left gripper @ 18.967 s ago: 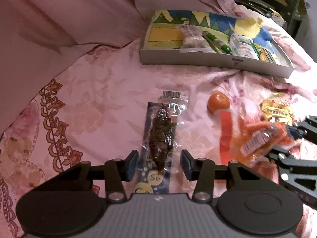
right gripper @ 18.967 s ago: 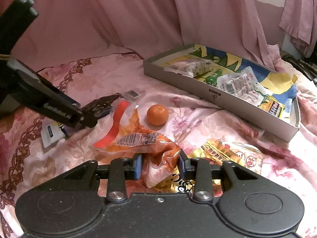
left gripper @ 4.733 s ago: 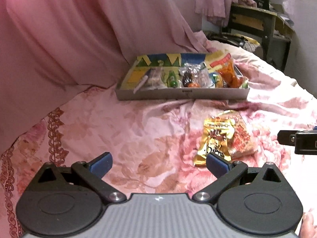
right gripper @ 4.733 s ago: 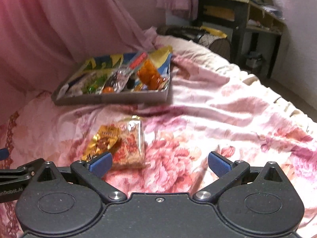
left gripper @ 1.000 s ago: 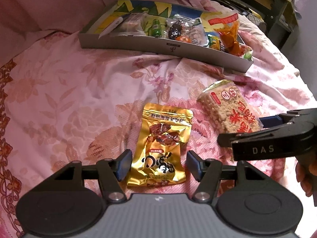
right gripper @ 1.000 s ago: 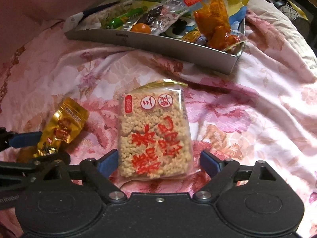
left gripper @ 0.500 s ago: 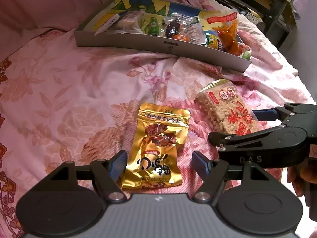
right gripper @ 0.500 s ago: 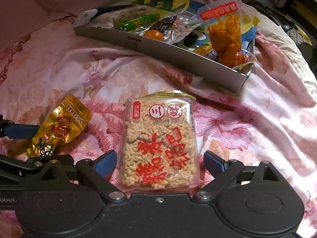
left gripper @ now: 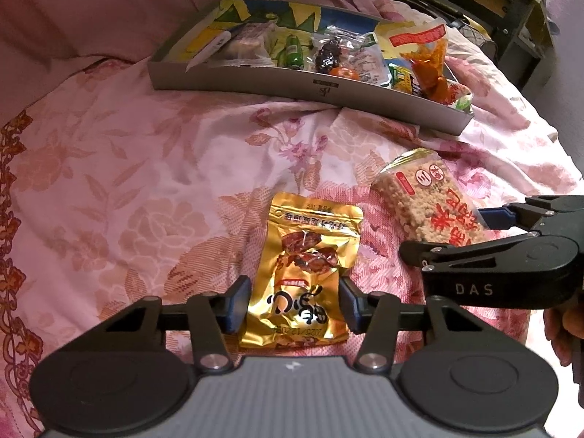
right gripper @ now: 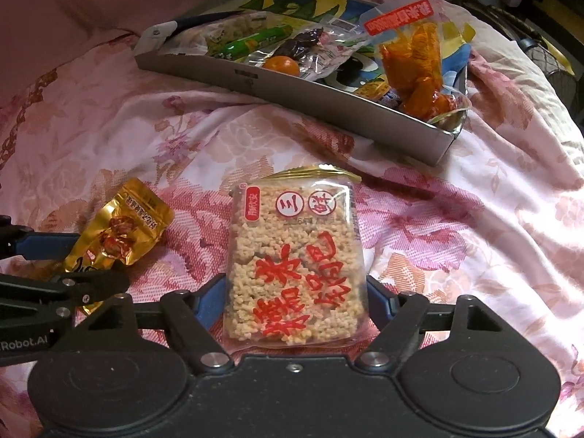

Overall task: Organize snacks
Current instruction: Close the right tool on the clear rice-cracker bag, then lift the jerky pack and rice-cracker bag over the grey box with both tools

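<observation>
A gold foil pouch (left gripper: 306, 255) lies on the pink flowered bedspread between the fingers of my left gripper (left gripper: 295, 304). The jaws are closing and the blue pads touch the pouch's two side edges. A clear pack of puffed rice cake with red print (right gripper: 295, 255) lies just to its right, inside my right gripper (right gripper: 295, 303). That gripper's jaws are closing too, with the pads against the pack's sides. The left wrist view shows the rice pack (left gripper: 430, 204) and the right gripper (left gripper: 441, 233) side by side. A grey tray (left gripper: 292, 87) with several snacks sits farther back.
In the tray an orange snack bag (left gripper: 427, 58) stands at the right end, with a tangerine (left gripper: 343, 73) and a green packet (left gripper: 292, 51) beside it. Pink fabric (left gripper: 109, 7) hangs behind. Dark furniture (left gripper: 511, 11) stands at the far right. A person's hand (left gripper: 569, 321) grips the right tool.
Both grippers' jaws widened briefly, then narrowed onto the gold pouch and the rice pack. Neither hand has shifted, and both packs lie where they were.
</observation>
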A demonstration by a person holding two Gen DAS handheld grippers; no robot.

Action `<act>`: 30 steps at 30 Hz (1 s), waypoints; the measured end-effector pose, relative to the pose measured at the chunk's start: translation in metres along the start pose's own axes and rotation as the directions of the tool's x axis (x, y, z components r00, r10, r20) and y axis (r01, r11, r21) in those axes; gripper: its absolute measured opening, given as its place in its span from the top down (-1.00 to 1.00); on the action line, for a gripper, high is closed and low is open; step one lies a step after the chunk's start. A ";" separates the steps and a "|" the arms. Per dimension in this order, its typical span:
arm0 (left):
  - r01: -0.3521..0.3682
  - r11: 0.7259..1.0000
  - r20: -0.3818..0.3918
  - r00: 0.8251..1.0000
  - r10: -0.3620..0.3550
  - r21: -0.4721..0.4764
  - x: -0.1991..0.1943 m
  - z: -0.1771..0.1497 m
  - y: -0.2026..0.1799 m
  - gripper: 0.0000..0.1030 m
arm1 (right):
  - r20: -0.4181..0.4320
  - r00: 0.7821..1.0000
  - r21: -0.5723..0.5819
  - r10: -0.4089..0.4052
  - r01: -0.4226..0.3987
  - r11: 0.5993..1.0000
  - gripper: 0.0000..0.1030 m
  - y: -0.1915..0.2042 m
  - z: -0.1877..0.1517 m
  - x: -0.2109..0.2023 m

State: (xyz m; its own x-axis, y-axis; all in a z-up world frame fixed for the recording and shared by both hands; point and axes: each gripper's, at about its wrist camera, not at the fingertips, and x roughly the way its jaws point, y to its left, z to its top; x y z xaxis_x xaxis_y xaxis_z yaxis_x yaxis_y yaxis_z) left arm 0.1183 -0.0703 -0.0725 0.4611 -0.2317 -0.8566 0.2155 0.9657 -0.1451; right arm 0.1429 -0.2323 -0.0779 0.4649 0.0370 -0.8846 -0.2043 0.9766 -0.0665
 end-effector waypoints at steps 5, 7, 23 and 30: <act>-0.007 1.000 -0.002 1.000 0.007 0.006 -0.001 0.000 -0.002 -0.06 | 0.009 1.000 -0.035 -0.025 0.026 0.999 -0.49 0.007 -0.001 -0.003; -0.006 1.000 -0.002 1.000 0.006 0.003 -0.001 0.000 -0.002 -0.05 | 0.014 1.000 -0.038 -0.026 0.026 0.999 -0.47 0.006 -0.001 -0.004; 0.022 0.999 0.031 0.999 -0.021 -0.038 -0.018 0.002 0.000 -0.03 | 0.082 0.996 -0.037 -0.047 0.050 0.998 -0.46 0.004 -0.001 -0.024; 0.048 0.997 0.082 0.996 -0.042 -0.064 -0.025 0.007 0.005 -0.03 | 0.171 0.984 -0.009 -0.057 0.059 0.998 -0.46 0.000 0.002 -0.034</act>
State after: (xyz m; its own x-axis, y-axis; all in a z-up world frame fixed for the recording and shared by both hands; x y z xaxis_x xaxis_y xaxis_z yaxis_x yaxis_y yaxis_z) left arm 0.1136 -0.0607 -0.0487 0.5203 -0.2811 -0.8064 0.1817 0.9591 -0.2171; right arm 0.1288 -0.2327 -0.0468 0.6161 0.0169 -0.7875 -0.1845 0.9751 -0.1234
